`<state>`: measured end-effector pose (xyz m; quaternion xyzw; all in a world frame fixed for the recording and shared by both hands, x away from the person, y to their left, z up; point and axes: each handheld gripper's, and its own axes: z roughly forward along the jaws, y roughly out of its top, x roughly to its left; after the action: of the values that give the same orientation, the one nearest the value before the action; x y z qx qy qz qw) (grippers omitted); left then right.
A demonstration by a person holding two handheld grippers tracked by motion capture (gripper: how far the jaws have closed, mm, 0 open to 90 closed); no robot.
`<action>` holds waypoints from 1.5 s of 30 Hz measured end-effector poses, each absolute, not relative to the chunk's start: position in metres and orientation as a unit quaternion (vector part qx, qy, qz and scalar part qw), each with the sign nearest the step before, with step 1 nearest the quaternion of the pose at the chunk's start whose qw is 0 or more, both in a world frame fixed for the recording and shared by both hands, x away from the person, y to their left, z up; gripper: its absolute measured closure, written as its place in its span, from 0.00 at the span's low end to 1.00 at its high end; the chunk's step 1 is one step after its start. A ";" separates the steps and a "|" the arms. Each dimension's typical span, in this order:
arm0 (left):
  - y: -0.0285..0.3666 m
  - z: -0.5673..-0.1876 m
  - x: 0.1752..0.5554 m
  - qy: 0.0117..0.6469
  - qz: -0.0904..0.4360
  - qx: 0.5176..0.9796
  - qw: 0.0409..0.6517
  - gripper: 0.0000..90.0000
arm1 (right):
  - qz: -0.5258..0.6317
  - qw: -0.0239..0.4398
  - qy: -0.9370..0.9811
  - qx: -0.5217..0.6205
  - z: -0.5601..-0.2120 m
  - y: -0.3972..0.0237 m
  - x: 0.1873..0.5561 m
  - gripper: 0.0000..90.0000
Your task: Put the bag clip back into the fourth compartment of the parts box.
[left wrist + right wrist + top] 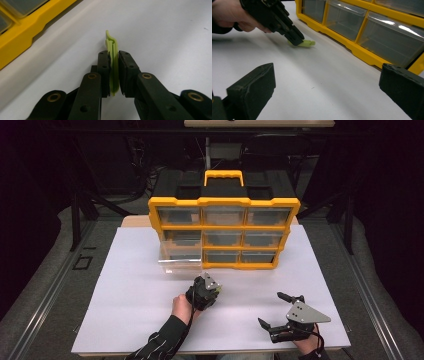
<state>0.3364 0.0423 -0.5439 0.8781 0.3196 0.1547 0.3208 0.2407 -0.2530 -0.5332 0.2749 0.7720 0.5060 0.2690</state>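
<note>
We have the left gripper (114, 75) clenched on a small light-green plastic clip (113, 62), its pads pressing the thin piece from both sides so that the curved end sticks out past the fingertips. In the right gripper view the clip (306, 43) sits low, at or just above the white table top (130, 320), a little in front of the yellow drawer cabinet (224, 227) and near its lower left corner. Whether it has left the surface yet we cannot tell.

One clear drawer (179, 260), the bottom-left one of the cabinet, stands pulled out toward us, and it looks empty as far as the high view lets us see (its walls are transparent and small there). The other drawers sit flush in the cabinet's front.

Our right gripper (277, 312) rests off to the right of the cabinet's front, well apart from the clip, with its jaws spread wide and nothing between them.

So, as we judge it, the pick-up is made: the grasp is on and looks square. What is left is to carry the clip the short way to the open drawer, let it go inside, and probably push the drawer back into the cabinet, a job the idle right gripper could take.
</note>
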 end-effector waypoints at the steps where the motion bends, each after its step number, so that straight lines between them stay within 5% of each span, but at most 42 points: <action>1: 0.044 -0.543 0.335 0.321 0.154 0.876 0.324 0.89 | 0.507 0.272 0.771 0.274 -0.533 -0.253 0.240 0.01; 45: 0.109 -0.536 0.297 0.318 0.144 0.881 0.321 0.89 | 0.501 0.277 0.771 0.280 -0.534 -0.252 0.242 0.01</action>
<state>0.2969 0.1090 -0.5360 0.8805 0.3176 0.1443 0.3208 0.2420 -0.2519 -0.5342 0.2803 0.7706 0.5010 0.2767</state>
